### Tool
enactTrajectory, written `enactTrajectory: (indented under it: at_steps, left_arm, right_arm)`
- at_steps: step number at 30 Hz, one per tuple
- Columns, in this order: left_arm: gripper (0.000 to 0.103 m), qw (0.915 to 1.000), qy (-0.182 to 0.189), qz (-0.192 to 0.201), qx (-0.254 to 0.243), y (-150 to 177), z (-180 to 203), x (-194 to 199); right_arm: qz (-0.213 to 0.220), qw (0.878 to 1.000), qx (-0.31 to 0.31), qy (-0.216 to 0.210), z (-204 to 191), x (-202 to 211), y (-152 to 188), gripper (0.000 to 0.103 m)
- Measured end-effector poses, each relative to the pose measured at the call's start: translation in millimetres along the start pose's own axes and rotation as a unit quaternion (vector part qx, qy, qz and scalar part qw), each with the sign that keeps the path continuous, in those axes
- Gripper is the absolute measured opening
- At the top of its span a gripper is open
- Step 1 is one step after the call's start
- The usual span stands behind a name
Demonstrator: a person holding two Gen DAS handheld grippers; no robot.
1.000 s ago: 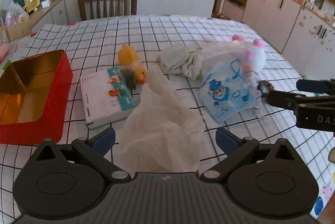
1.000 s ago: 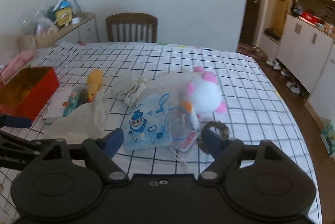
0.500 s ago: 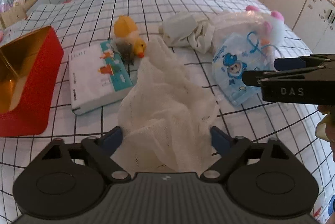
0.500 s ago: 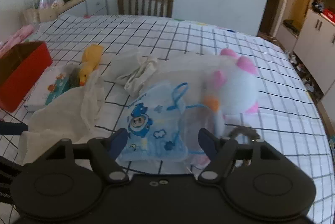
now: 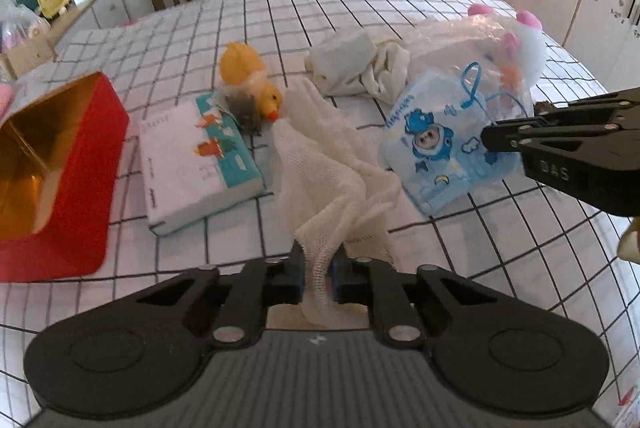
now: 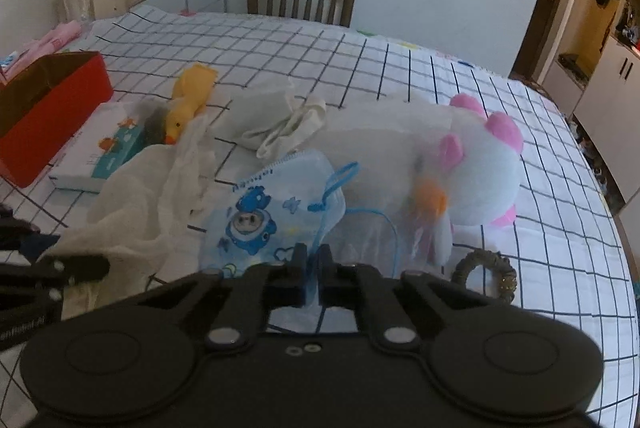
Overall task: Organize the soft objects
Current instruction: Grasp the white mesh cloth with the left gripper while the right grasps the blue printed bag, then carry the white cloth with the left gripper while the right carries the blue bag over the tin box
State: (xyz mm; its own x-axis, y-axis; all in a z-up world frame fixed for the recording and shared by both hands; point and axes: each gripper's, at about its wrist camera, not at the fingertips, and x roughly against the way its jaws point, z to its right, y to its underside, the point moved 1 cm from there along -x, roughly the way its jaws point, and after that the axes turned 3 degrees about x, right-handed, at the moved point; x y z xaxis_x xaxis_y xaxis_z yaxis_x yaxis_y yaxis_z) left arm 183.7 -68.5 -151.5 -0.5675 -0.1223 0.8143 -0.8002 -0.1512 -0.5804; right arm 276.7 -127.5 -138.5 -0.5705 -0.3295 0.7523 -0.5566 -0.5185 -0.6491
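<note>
White gauze cloth [image 5: 332, 163] is pinched in the closed left gripper [image 5: 316, 274], just right of the tissue pack [image 5: 200, 163]. Right gripper [image 6: 312, 270], wide apart a second ago, now clamps the blue printed pouch [image 6: 276, 211]. One yellow duck [image 5: 250, 83], one white plush [image 6: 480, 167], one red tin [image 5: 48, 179].

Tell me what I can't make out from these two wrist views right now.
- Red tin interior: cut off by the left edge, left wrist view.
- Right gripper's hold on the blue cartoon pouch: contact hidden behind its own fingers, right wrist view.
- White plush toy: blurred by its clear plastic bag.
</note>
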Motion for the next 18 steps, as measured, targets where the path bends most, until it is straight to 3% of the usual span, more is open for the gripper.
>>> enactTrajectory:
  at_steps: [10, 18]
  left_arm:
    - [0.009, 0.9978, -0.003, 0.057, 0.033, -14, -17, 40]
    - [0.008, 0.9909, -0.008, 0.123, 0.054, -34, -40, 92]
  right_arm:
    - [0.055, 0.998, -0.015, -0.023, 0, 46, -9, 0.001]
    - [0.089, 0.995, -0.028, -0.046, 2, 84, -20, 0.001]
